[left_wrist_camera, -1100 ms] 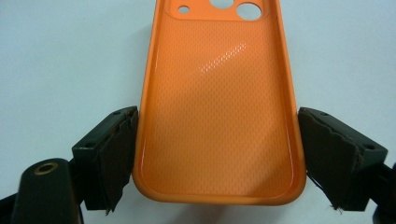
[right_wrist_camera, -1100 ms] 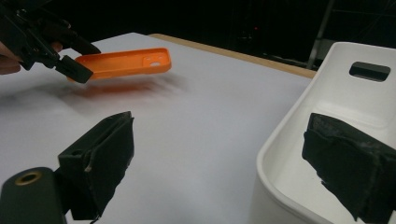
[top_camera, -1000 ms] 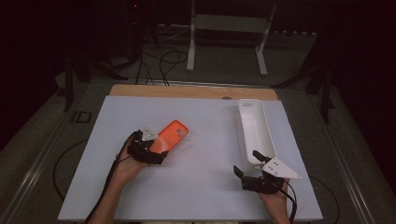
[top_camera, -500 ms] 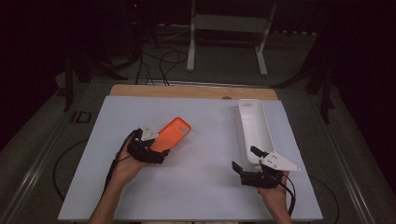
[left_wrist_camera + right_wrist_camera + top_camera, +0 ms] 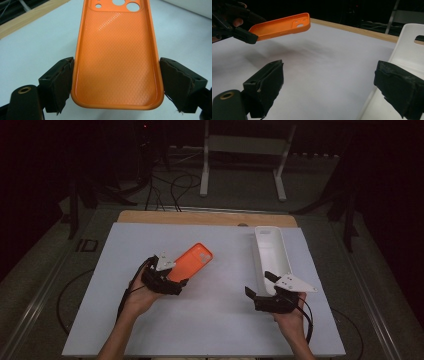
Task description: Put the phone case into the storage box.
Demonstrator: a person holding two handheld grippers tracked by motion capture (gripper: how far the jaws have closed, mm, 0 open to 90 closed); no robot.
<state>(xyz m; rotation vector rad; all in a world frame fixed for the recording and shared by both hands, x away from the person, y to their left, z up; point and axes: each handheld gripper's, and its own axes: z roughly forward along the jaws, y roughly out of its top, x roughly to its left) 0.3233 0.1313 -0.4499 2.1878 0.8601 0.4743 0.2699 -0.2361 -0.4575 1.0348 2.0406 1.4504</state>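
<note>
The left tool [image 5: 116, 82] is clamped across the bottom end of the orange phone case [image 5: 117, 60], held clear of the surface [image 5: 220, 320]. Judged light, thin-walled and flexible; side-edge grip suits it. The right tool [image 5: 332, 87] stands apart, empty, beside the white tray [image 5: 412, 50].

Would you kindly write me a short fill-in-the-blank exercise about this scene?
1. The left gripper holds a phone case coloured ____.
2. The case is held ____ the table, not lying on it.
3. The right gripper has its jaws ____.
4. The tray beside the right gripper is coloured ____.

Missing words: orange; above; open; white
</note>
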